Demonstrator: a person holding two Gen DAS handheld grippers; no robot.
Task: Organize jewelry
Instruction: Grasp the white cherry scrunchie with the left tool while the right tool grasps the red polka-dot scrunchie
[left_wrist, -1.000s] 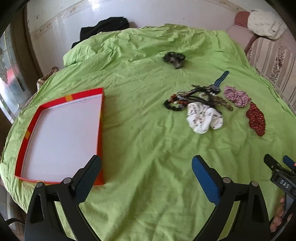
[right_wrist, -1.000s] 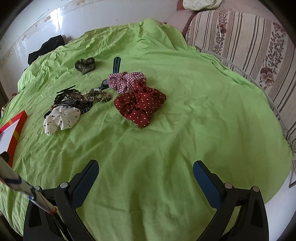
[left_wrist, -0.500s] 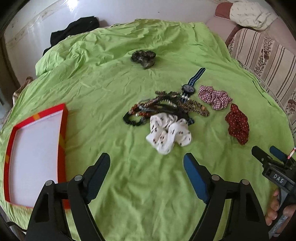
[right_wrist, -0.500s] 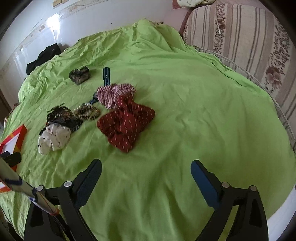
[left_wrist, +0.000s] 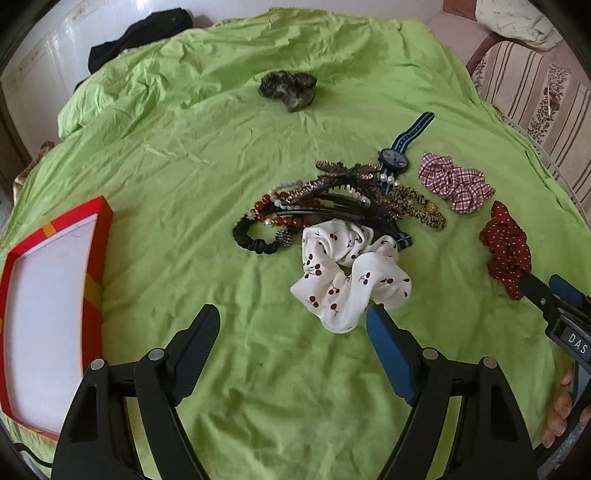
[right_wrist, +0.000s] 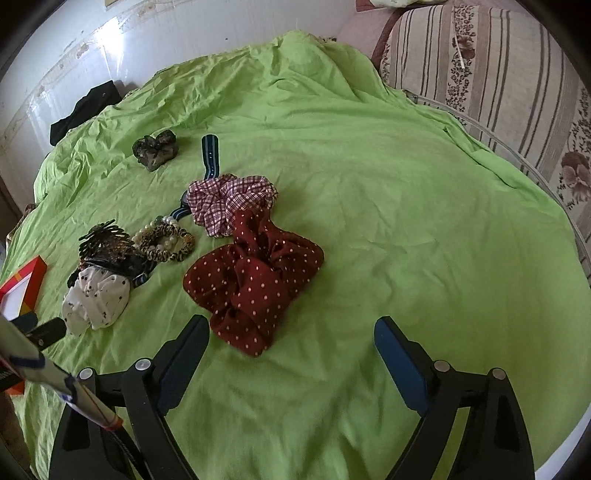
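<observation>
On the green sheet (left_wrist: 184, 155) lies a tangle of bracelets and hair clips (left_wrist: 321, 199), with a blue-strapped watch (left_wrist: 395, 160) and a white cherry-print scrunchie (left_wrist: 347, 277). A plaid scrunchie (left_wrist: 454, 181) and a dark red dotted scrunchie (right_wrist: 255, 277) lie to its right. My left gripper (left_wrist: 291, 312) is open and holds nothing; the white scrunchie's near edge lies by its right fingertip. My right gripper (right_wrist: 291, 321) has its jaws closing. The red scrunchie's near end lies at the tips by the left finger, and the pads are not pressing on it. A red-rimmed white box (left_wrist: 48, 295) sits at the left.
A dark green scrunchie (left_wrist: 288, 88) lies alone farther back. Black cloth (left_wrist: 140, 33) hangs over the far edge by the white wall. A striped, flowered sofa (right_wrist: 498, 74) borders the right side. A hand (left_wrist: 561, 413) grips the right tool.
My left gripper has moved right, from the box toward the white scrunchie, and its jaws have narrowed. My right gripper has come up close to the dark red scrunchie.
</observation>
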